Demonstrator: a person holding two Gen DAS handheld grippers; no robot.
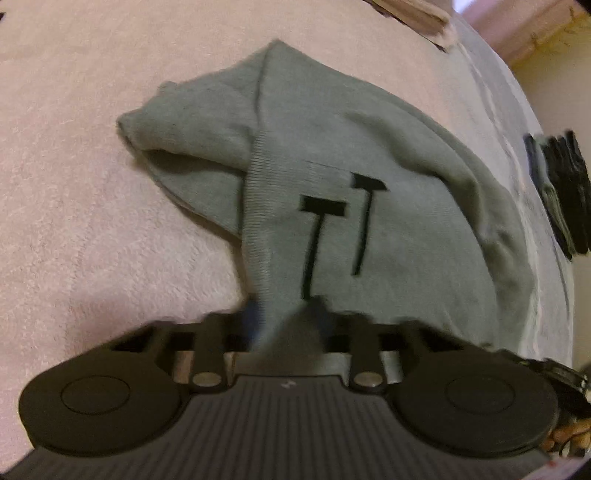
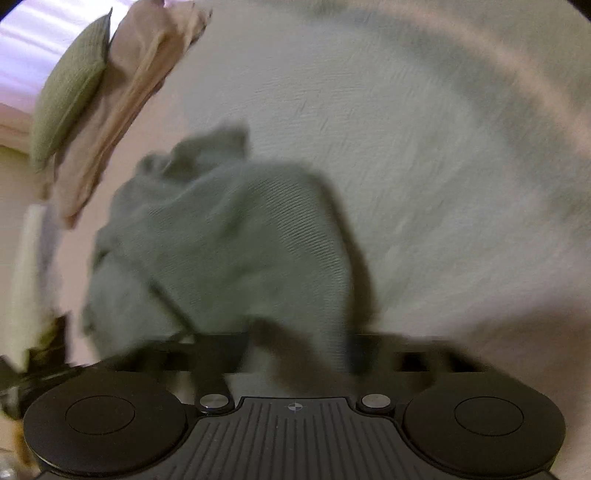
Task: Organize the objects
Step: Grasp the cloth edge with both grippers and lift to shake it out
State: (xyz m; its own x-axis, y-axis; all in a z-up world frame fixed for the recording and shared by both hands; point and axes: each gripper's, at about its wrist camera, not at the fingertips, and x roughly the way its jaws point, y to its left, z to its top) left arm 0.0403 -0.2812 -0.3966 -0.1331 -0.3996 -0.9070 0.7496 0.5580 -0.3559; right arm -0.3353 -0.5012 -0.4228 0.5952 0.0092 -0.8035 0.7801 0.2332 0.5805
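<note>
A grey-green knit garment (image 1: 369,129) lies rumpled on a pale pink bed cover (image 1: 92,229), with two black T-shaped marks on its cloth. In the left wrist view its near edge rises in a bunch into my left gripper (image 1: 295,317), which is shut on it; the fingertips are buried in the fabric. The right wrist view is blurred by motion. There the same garment (image 2: 229,229) heaps up in front of my right gripper (image 2: 295,343), whose jaws are shut on a fold of it, with the fingers hidden under the cloth.
Dark folded items (image 1: 561,192) lie at the bed's right side, and a beige folded cloth (image 1: 417,18) at its far end. The right wrist view shows a green cushion (image 2: 70,92) and pinkish folded cloths (image 2: 122,110) at the upper left.
</note>
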